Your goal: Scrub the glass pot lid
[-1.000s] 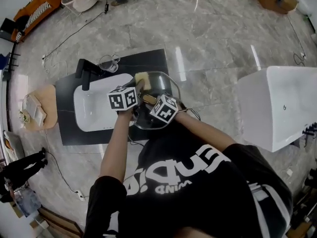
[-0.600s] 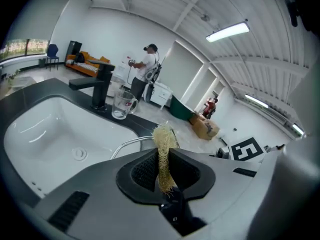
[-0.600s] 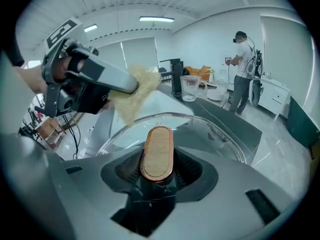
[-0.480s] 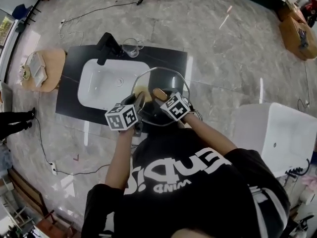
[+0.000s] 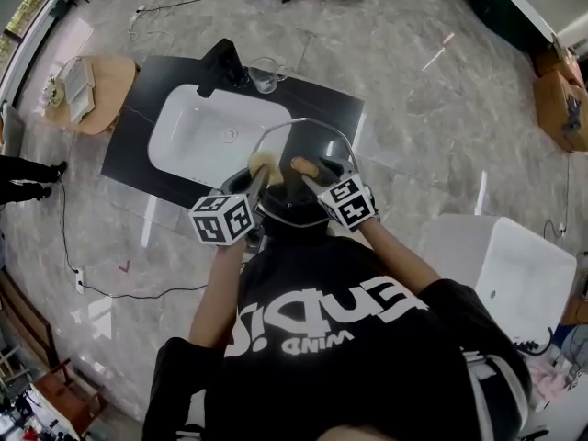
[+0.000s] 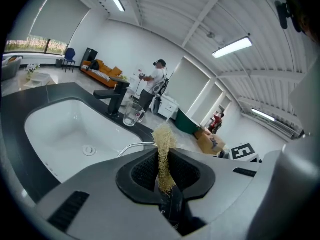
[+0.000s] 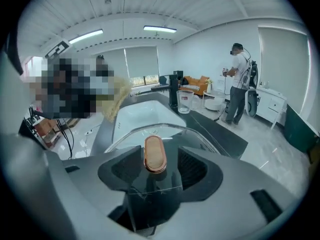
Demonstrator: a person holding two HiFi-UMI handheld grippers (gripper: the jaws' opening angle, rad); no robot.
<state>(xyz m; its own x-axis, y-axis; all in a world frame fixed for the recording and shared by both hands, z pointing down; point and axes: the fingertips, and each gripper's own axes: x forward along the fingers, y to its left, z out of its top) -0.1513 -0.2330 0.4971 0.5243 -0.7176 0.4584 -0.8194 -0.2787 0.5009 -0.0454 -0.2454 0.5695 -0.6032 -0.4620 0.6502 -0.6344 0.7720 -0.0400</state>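
The glass pot lid hangs tilted over the dark counter to the right of the sink. Its copper knob stands between the jaws of my right gripper. These jaws have just been opening, and a gap shows on each side of the knob. My left gripper is shut on a yellow fibrous scrubber, held just left of the knob over the lid's near part. From the head view the scrubber and knob lie side by side.
A white sink basin is set in the black counter, with a black faucet and a glass mug behind it. A round wooden stand is at left, a white tub at right. A person stands beyond.
My left gripper has drawn back with the scrubber from the lid's far rim to beside the knob. The right gripper stays at the knob. The head view has swung, shifting the sink up-left.
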